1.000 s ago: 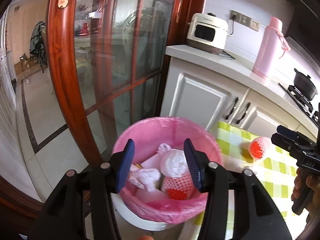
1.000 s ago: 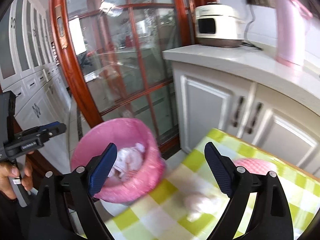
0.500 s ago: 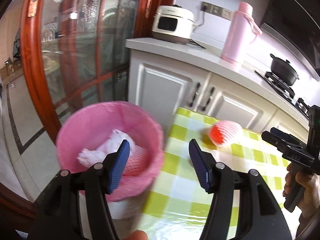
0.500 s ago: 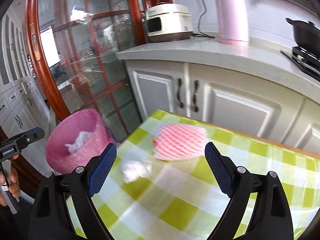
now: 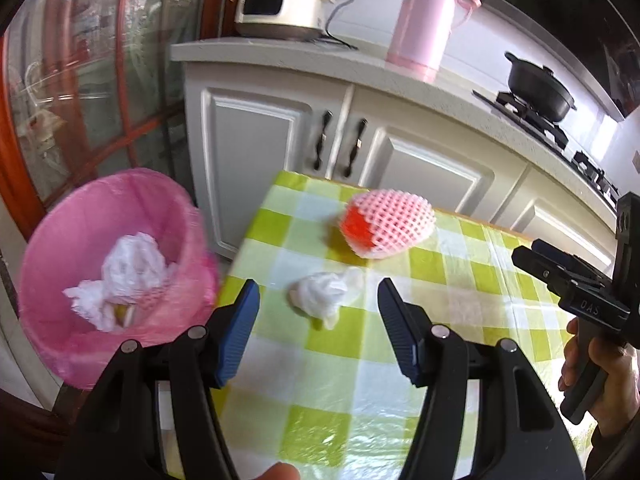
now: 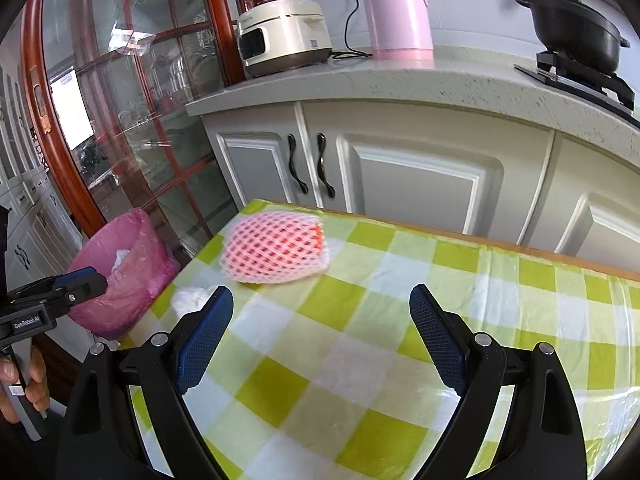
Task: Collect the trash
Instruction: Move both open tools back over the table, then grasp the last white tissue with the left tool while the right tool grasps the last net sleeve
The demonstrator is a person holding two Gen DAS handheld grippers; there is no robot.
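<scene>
A crumpled white tissue lies on the green-checked tablecloth, just beyond my open, empty left gripper. A pink foam fruit net with red inside lies farther back near the table's far edge. A pink-lined trash bin holding white tissues stands left of the table. In the right wrist view, my open, empty right gripper hovers over the cloth, the foam net ahead of it, the tissue partly behind its left finger, the bin far left.
White cabinets and a counter stand behind the table, with a rice cooker, a pink thermos and a black pot. A red-framed glass door is behind the bin. The right hand-held gripper shows in the left wrist view.
My left gripper has swung right from over the bin to the table, now facing the tissue. My right gripper has moved right and forward toward the foam net. Both stay open.
</scene>
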